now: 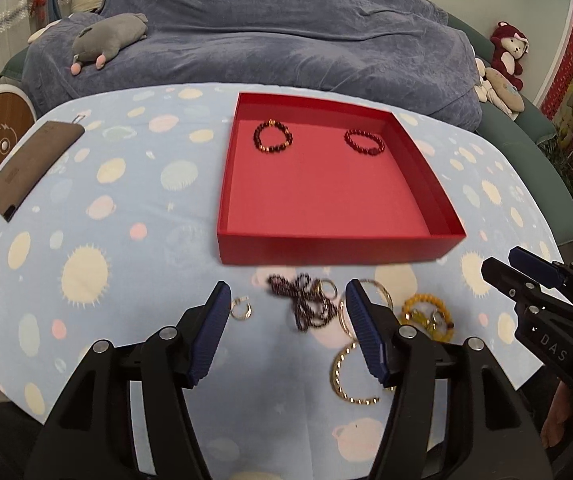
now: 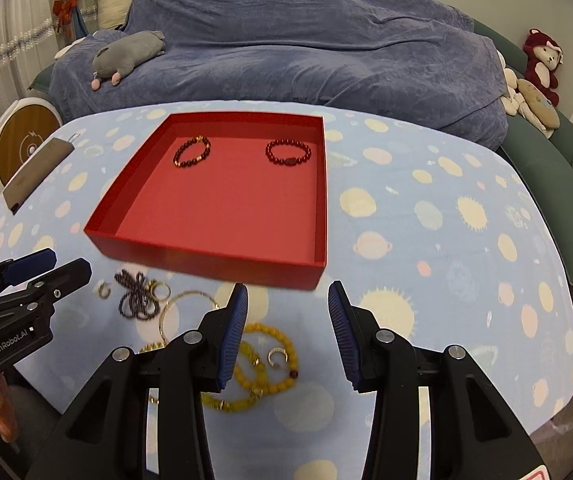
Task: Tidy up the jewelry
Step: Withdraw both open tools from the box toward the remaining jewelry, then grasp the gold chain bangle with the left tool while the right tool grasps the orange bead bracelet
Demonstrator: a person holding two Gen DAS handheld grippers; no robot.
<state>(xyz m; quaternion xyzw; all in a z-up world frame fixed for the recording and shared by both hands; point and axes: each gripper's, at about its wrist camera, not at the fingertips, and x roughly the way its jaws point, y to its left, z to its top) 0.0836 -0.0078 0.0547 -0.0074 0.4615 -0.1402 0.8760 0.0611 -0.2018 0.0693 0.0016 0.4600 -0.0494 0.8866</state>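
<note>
Both tools hover empty over the loose jewelry, red box waiting just beyond.

The left tool [image 1: 288,304] stands spread above the dark bead strand [image 1: 302,304], the right tool [image 2: 288,304] spread too, nothing between its pads, the yellow bead bracelet [image 2: 264,364] just beneath it. Two bracelets, a dark one [image 1: 273,136] and a red one [image 1: 364,143], already lie at the far side of the red box [image 1: 326,246]. Best bet here: pick one piece from the pile's edge, pinch a single strand and lift clear so nothing tangles along. The gold bangles [image 1: 346,376] sit partly behind the left tool's fingers, motion blur smears the strand, and the small ring [image 1: 241,309] is hard to read.
</note>
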